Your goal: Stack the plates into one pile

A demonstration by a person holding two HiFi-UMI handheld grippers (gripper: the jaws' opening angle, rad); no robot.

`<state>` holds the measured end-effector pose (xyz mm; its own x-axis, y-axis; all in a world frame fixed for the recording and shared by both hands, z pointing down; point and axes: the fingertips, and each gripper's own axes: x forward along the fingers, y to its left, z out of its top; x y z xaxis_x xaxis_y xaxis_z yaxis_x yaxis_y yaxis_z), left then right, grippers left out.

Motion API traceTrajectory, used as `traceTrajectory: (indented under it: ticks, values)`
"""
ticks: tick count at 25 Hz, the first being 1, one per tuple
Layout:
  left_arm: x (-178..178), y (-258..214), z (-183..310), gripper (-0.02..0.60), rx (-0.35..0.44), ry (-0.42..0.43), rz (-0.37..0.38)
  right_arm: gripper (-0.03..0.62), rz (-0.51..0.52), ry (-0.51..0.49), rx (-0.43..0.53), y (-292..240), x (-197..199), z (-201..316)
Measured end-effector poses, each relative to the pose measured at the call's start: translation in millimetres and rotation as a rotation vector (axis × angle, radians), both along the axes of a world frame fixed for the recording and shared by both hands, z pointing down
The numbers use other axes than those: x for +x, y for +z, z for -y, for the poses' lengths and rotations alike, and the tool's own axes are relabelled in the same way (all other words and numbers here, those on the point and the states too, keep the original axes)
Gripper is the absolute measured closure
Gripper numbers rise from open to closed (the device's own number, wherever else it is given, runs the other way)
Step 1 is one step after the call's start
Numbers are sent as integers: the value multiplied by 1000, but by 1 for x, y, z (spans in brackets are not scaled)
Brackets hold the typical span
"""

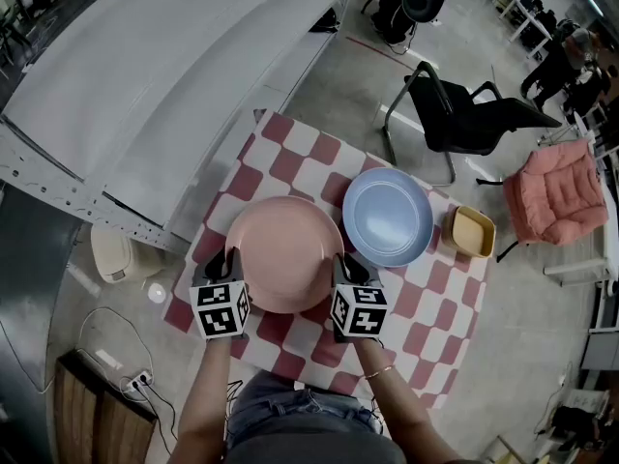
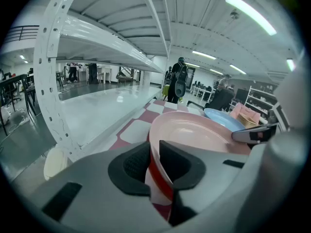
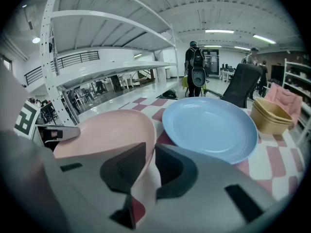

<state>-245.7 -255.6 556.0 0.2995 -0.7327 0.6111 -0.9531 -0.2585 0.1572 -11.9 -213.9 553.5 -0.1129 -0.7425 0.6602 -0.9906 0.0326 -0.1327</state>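
Note:
A pink plate (image 1: 285, 254) lies on the red-and-white checked cloth (image 1: 426, 307), with a blue plate (image 1: 387, 216) just beyond it to the right. My left gripper (image 1: 232, 259) stands at the pink plate's left rim and my right gripper (image 1: 350, 264) at its right rim. In the left gripper view the pink plate (image 2: 194, 132) has its rim between the jaws of the left gripper (image 2: 154, 164), with a gap showing. In the right gripper view the pink plate (image 3: 104, 132) sits the same way in the right gripper (image 3: 149, 169), and the blue plate (image 3: 210, 127) lies ahead.
Stacked yellow bowls (image 1: 472, 231) sit at the cloth's right edge. A white metal rack (image 1: 145, 95) runs along the left. A black chair (image 1: 464, 114) and a pink cushioned chair (image 1: 561, 196) stand beyond the table. A person stands far off (image 3: 196, 62).

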Motion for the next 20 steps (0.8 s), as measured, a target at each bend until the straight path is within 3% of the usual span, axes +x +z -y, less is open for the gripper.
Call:
traceTrajectory:
  ticks: [7, 11, 20]
  values:
    - [2, -1, -3, 480, 4, 8, 41, 525, 32, -18, 18, -3, -1, 0]
    - [1, 0, -5, 429, -6, 4, 31, 525, 28, -30, 28, -4, 0, -2]
    - [-10, -12, -6, 420, 26, -41, 60, 525, 49, -18, 69, -17, 9, -9]
